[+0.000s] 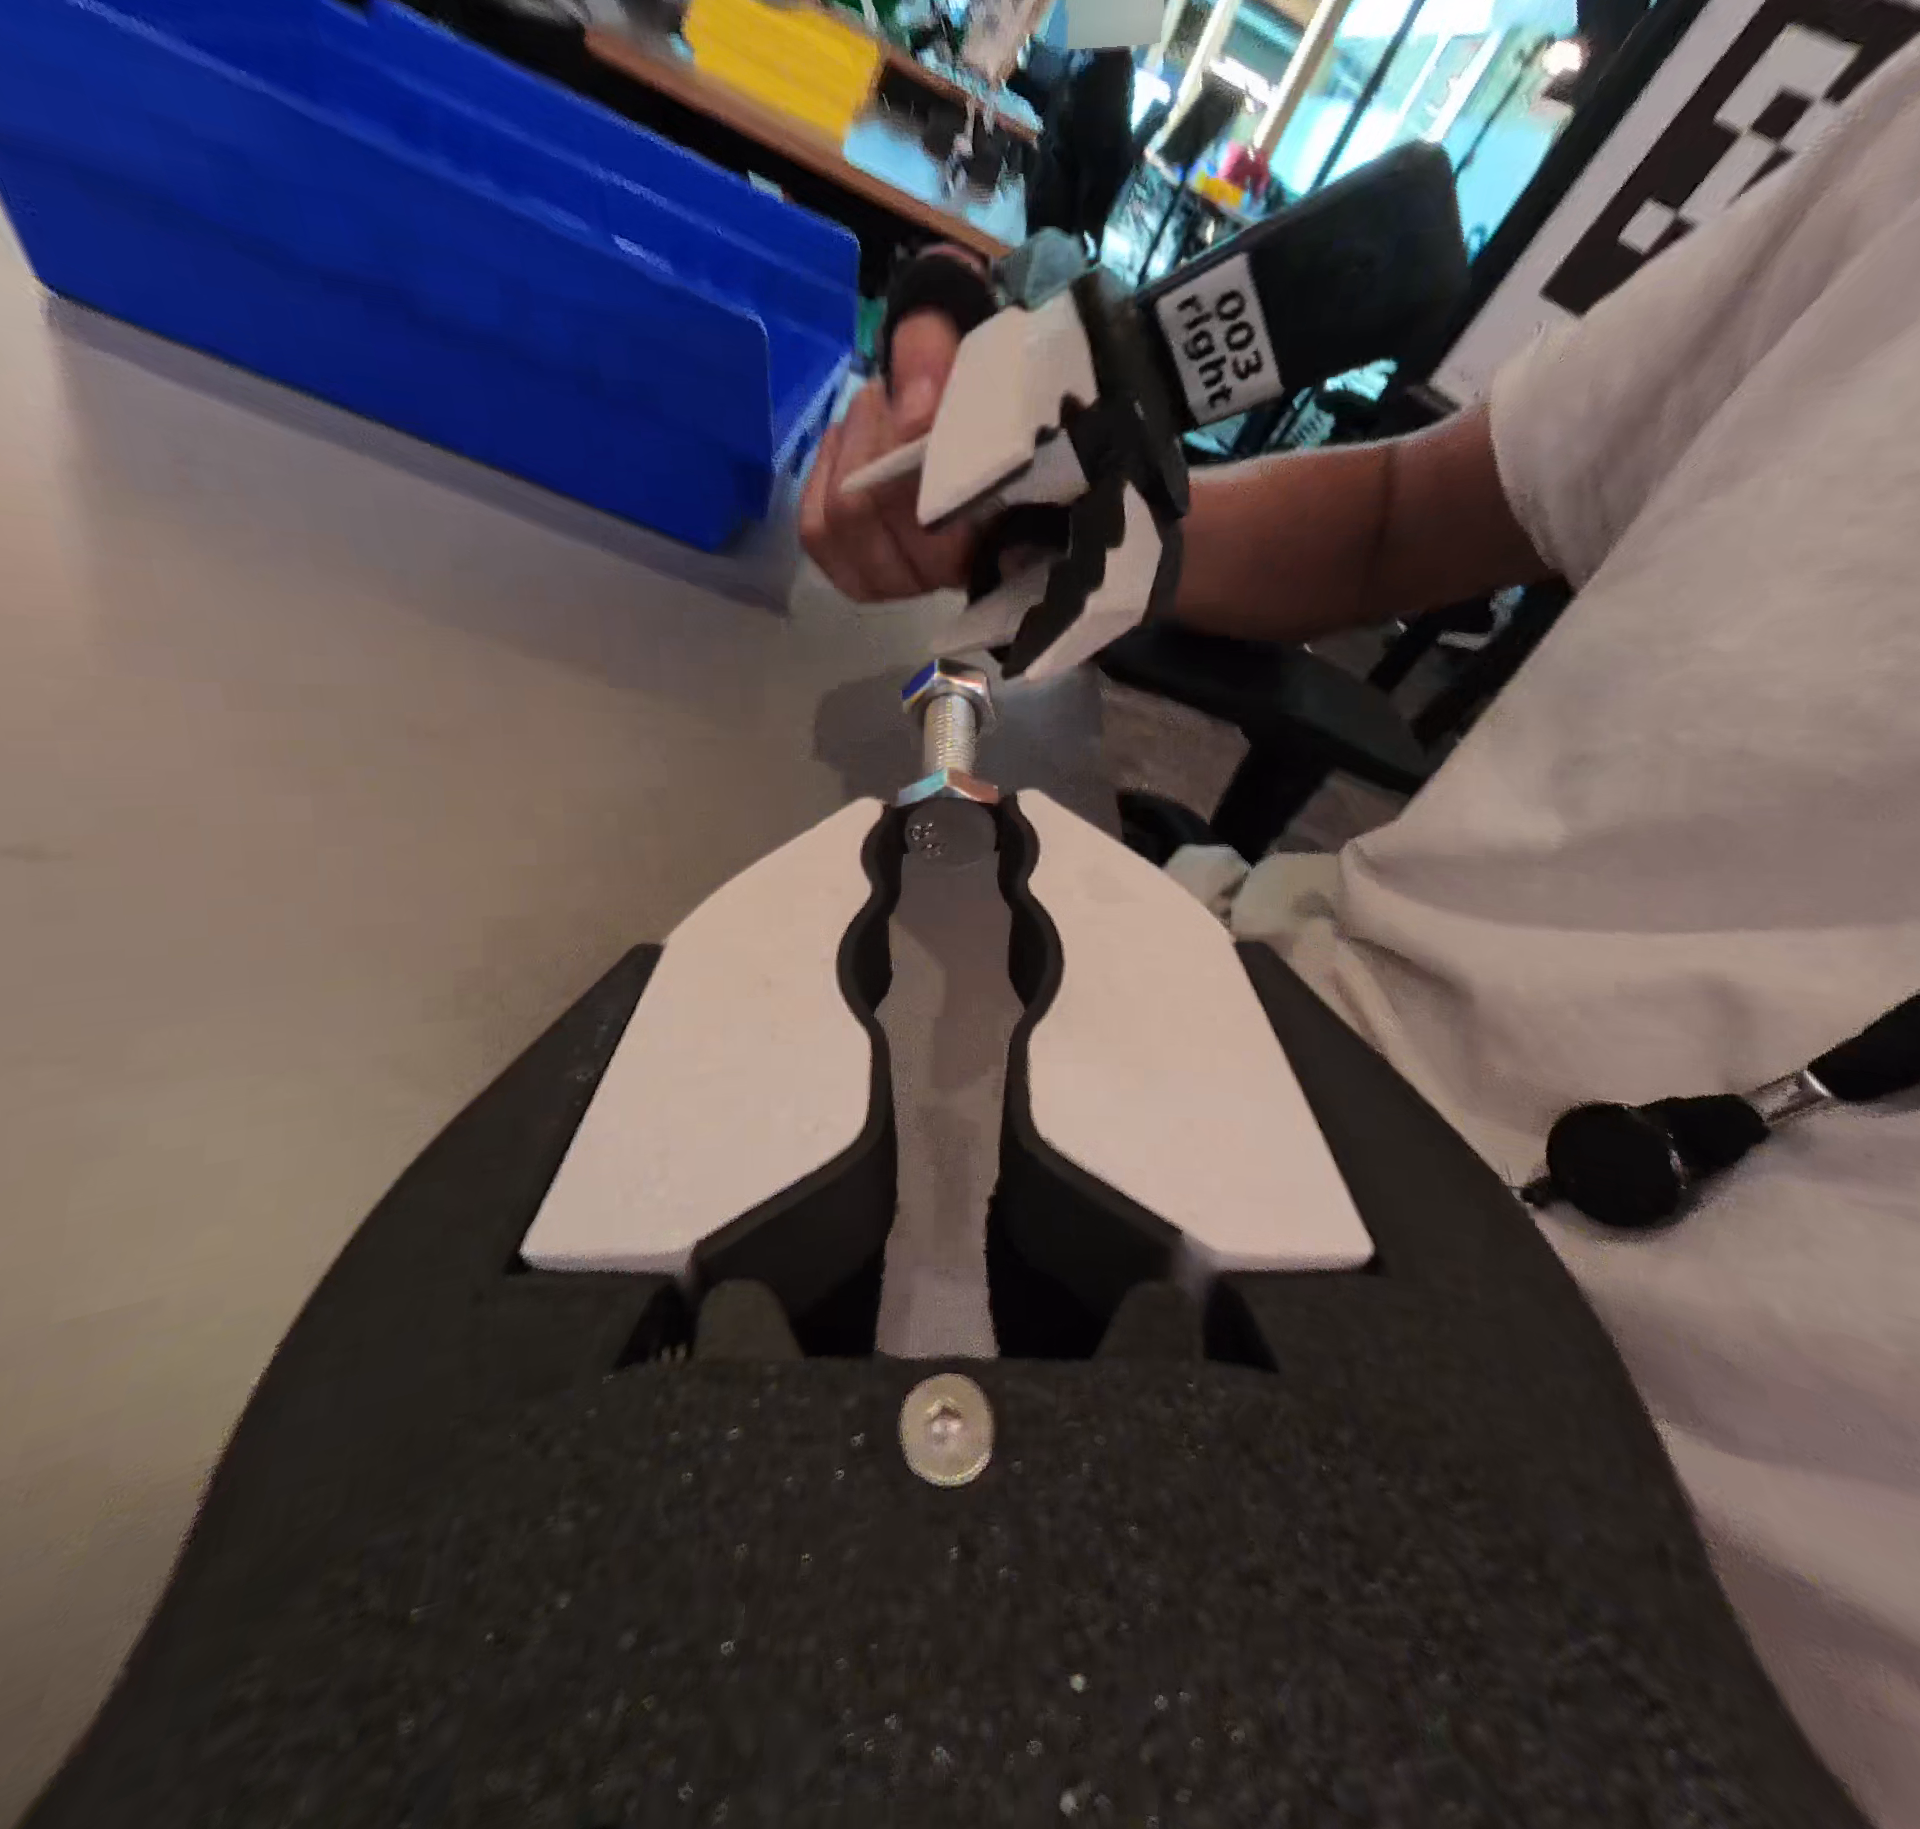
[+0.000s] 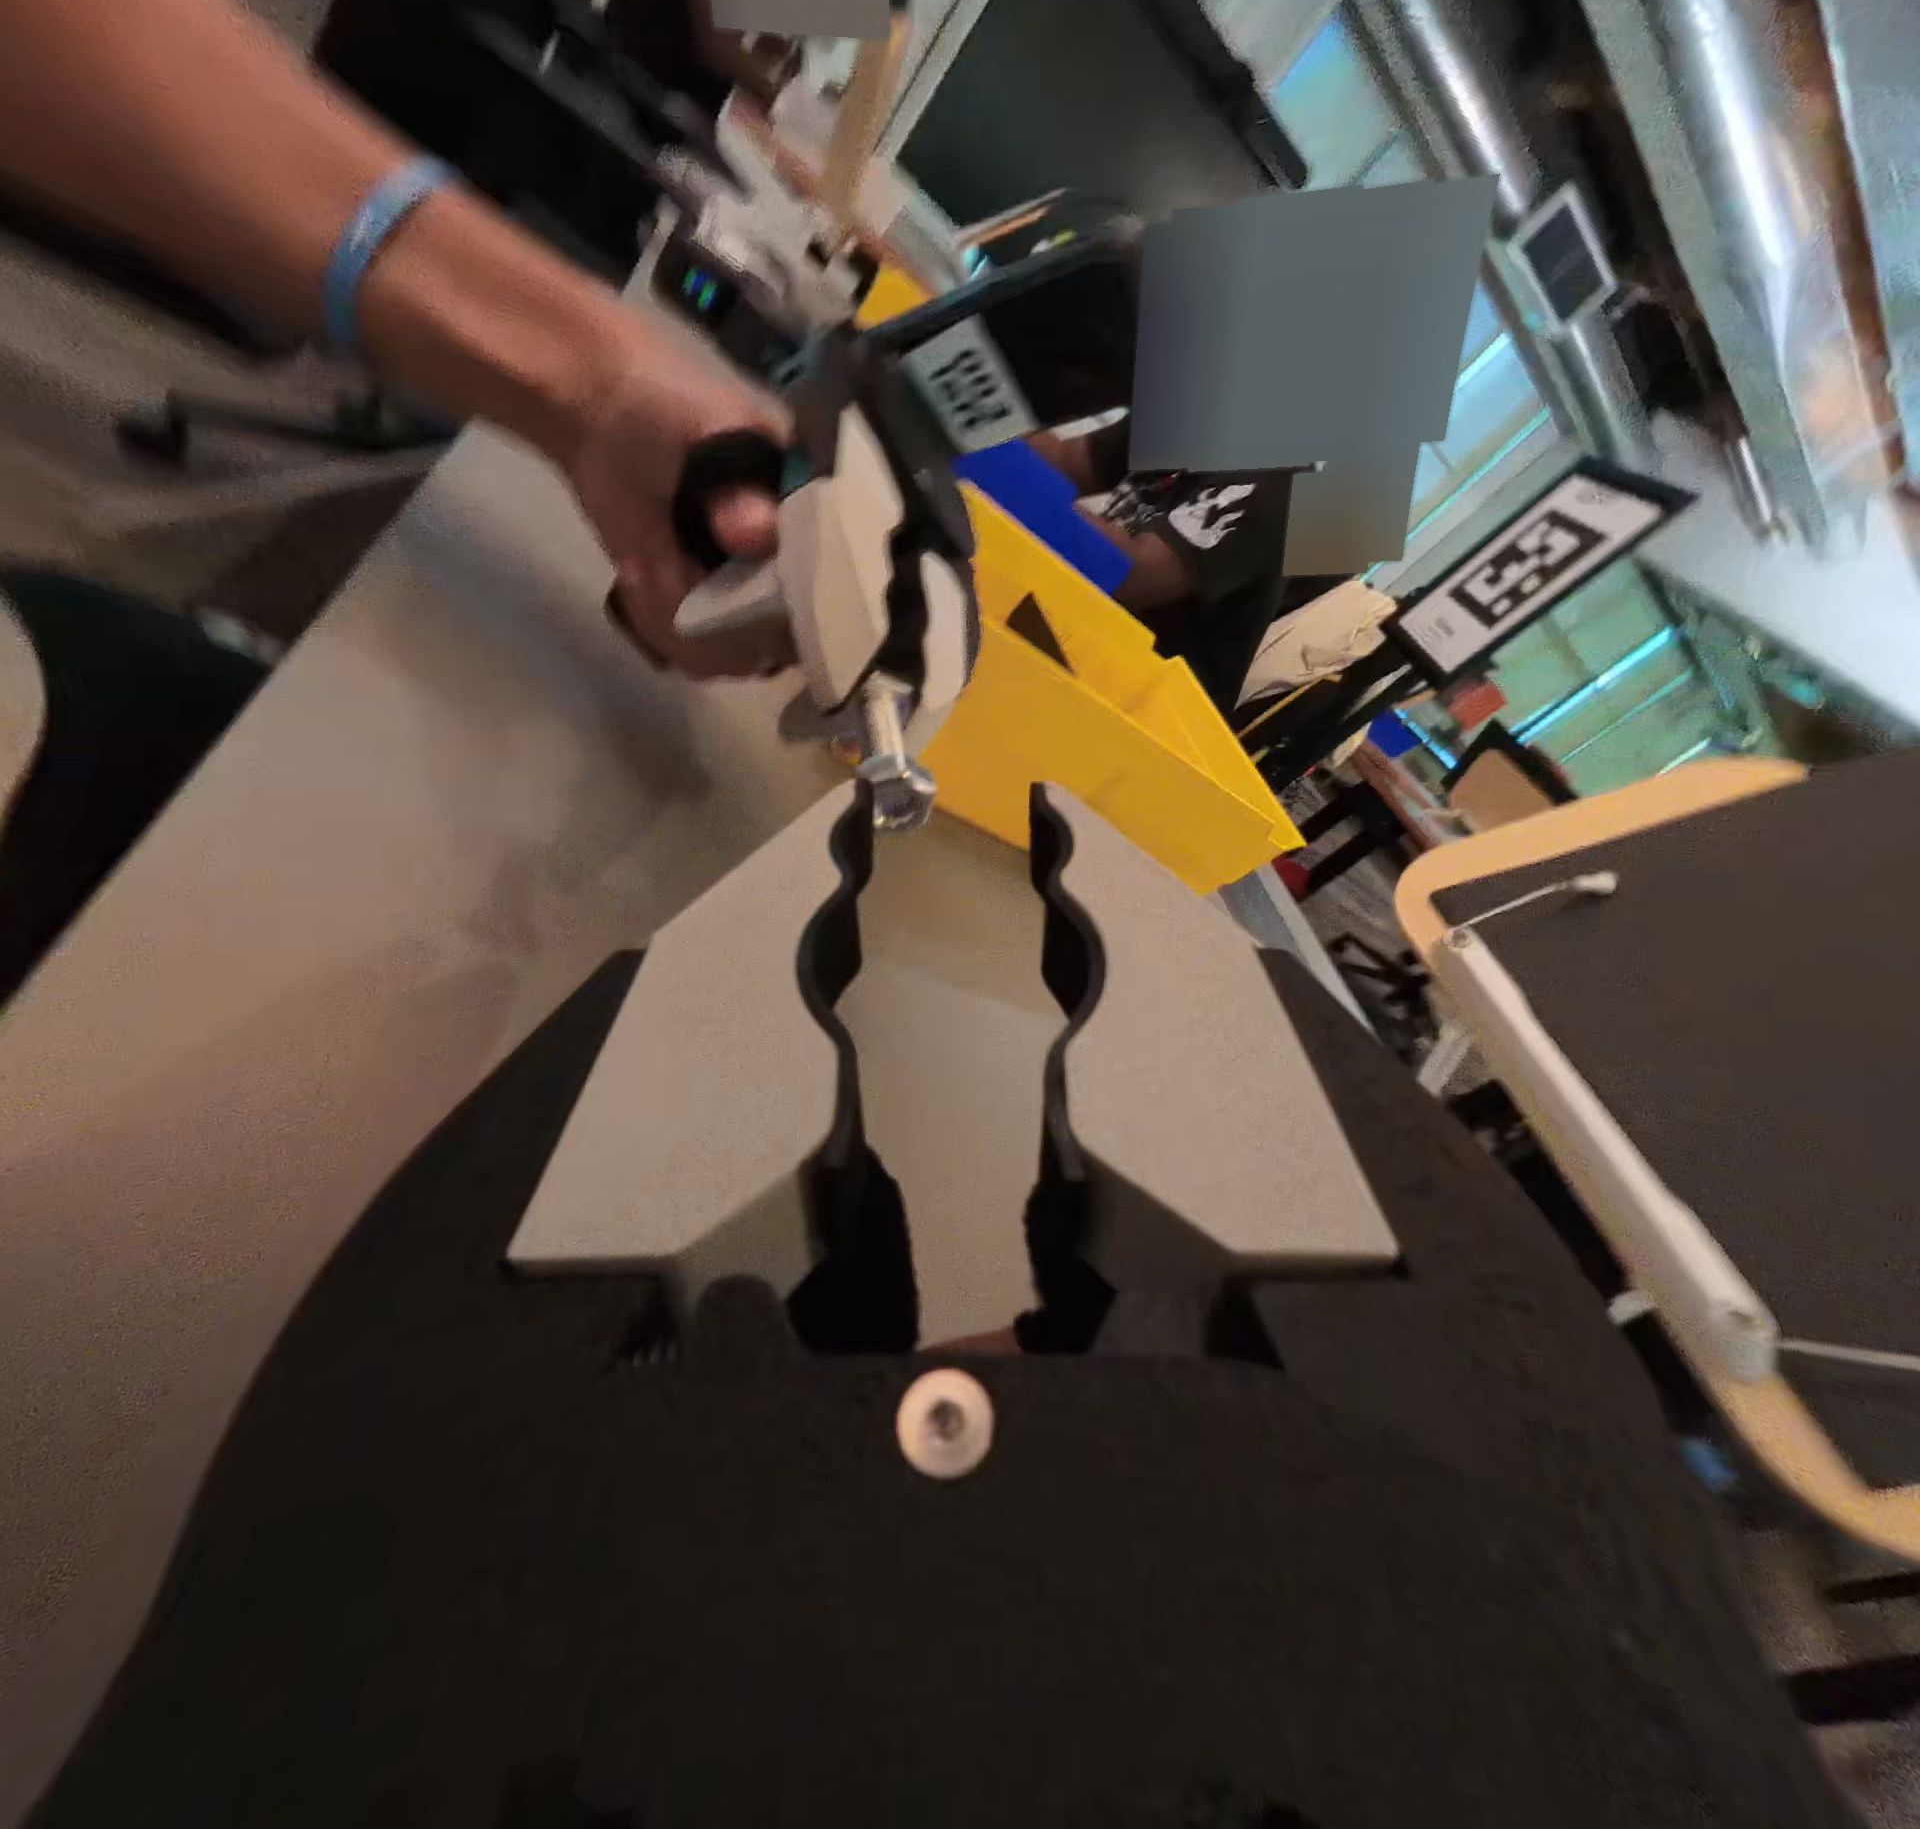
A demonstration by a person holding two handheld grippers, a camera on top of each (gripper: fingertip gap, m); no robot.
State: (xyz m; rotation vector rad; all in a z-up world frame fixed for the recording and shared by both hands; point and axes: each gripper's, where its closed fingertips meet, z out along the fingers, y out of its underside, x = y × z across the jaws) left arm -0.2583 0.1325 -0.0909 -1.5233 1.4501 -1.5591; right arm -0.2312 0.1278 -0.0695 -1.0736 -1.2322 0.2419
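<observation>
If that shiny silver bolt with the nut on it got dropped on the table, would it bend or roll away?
The shiny silver bolt looks like solid metal, so it probably would not bend and is likely heavy for its size. Its round threaded shaft might start rolling, but the flat-sided nut and six-sided head would probably stop it soon. The left gripper pinches only the head, and smooth metal may slip.

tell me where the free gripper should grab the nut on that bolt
Judging by its pose, across two opposite flats of the nut, coming in end-on along the bolt. The left gripper clamps the bolt's head, so the nut end points clear toward the open right gripper.
</observation>
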